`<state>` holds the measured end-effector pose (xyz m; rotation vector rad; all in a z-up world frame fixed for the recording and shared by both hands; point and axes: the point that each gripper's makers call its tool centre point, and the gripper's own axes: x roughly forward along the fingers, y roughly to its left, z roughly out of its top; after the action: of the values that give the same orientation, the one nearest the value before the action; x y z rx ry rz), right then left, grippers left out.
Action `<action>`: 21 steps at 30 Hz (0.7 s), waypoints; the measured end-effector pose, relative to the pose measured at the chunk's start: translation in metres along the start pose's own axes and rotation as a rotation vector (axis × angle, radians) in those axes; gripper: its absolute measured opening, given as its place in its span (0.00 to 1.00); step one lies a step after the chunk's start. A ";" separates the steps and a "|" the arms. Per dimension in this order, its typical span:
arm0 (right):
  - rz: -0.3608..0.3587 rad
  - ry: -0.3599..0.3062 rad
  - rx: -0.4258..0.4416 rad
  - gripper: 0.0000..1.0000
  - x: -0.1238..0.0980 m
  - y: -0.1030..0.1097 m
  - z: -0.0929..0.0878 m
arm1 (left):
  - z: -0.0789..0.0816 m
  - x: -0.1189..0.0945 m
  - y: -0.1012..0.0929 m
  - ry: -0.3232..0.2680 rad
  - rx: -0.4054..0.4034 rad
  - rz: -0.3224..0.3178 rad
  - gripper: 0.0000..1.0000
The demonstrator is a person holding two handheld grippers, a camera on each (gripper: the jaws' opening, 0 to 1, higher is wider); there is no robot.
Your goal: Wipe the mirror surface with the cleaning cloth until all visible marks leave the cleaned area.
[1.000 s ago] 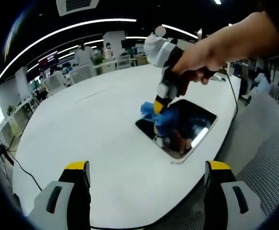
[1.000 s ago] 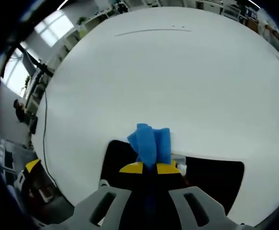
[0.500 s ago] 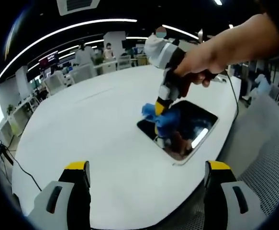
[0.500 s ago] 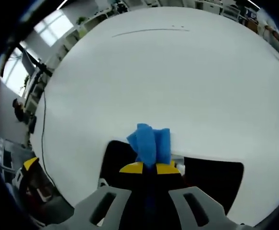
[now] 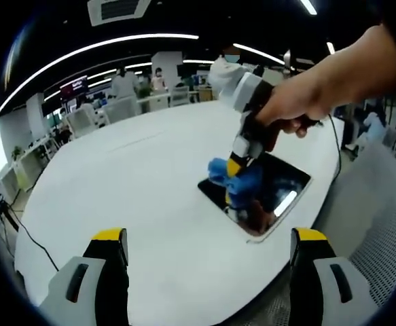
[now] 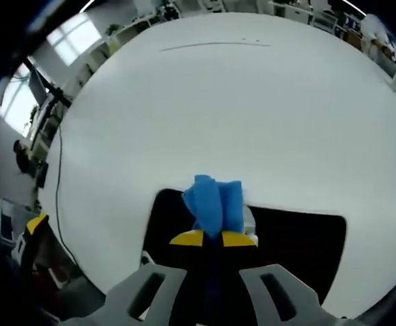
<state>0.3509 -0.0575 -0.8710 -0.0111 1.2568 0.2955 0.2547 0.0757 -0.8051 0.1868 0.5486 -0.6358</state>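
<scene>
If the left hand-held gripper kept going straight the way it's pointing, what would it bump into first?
Probably the bare white table: the left hand-held gripper is open, with the mirror and blue cloth farther ahead and rightward. Depth is unclear.

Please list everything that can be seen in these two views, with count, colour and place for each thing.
Rectangular dark mirror: one, light rim, flat on the table near its edge.
Crumpled blue cleaning cloth: one, blue, pressed on the mirror.
Large round white table: one, white, under the mirror.
Grey mesh chair: one, beside the table.
Right gripper: yellow tips, shut on the cloth.
Left gripper: yellow tips, jaws apart, holding nothing.
Person's hand: one, holding the right gripper.
</scene>
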 end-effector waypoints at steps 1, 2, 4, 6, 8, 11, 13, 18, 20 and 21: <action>-0.006 0.003 -0.016 0.01 0.001 0.001 -0.003 | 0.000 0.001 -0.004 0.004 0.009 -0.016 1.00; -0.009 0.002 -0.021 0.01 0.002 0.001 -0.004 | -0.001 0.001 -0.007 0.008 0.015 -0.028 1.00; -0.009 0.003 -0.021 0.01 0.004 0.002 -0.007 | 0.000 0.000 -0.009 0.005 0.024 -0.037 1.00; -0.003 -0.003 -0.007 0.01 0.011 0.000 -0.005 | 0.000 0.000 -0.008 0.005 0.008 -0.038 1.00; 0.003 -0.004 0.004 0.01 0.007 0.001 -0.012 | 0.000 0.000 -0.008 0.007 0.010 -0.038 1.00; 0.051 0.021 0.131 0.01 0.003 0.010 -0.026 | 0.000 0.000 -0.007 -0.002 0.015 -0.042 1.00; 0.048 0.007 0.112 0.01 0.006 0.006 -0.026 | 0.000 -0.001 -0.004 -0.007 0.012 -0.036 1.00; 0.052 -0.011 0.091 0.01 0.004 0.010 -0.034 | -0.004 0.000 0.003 -0.002 0.029 -0.036 1.00; 0.057 -0.024 0.070 0.01 -0.001 0.013 -0.039 | -0.006 -0.002 0.010 0.002 0.011 -0.016 1.00; 0.058 -0.026 0.068 0.01 0.000 0.013 -0.038 | -0.006 -0.003 0.011 0.002 0.011 -0.017 1.00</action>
<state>0.3124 -0.0518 -0.8808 0.0874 1.2420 0.3021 0.2564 0.0876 -0.8085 0.1933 0.5493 -0.6553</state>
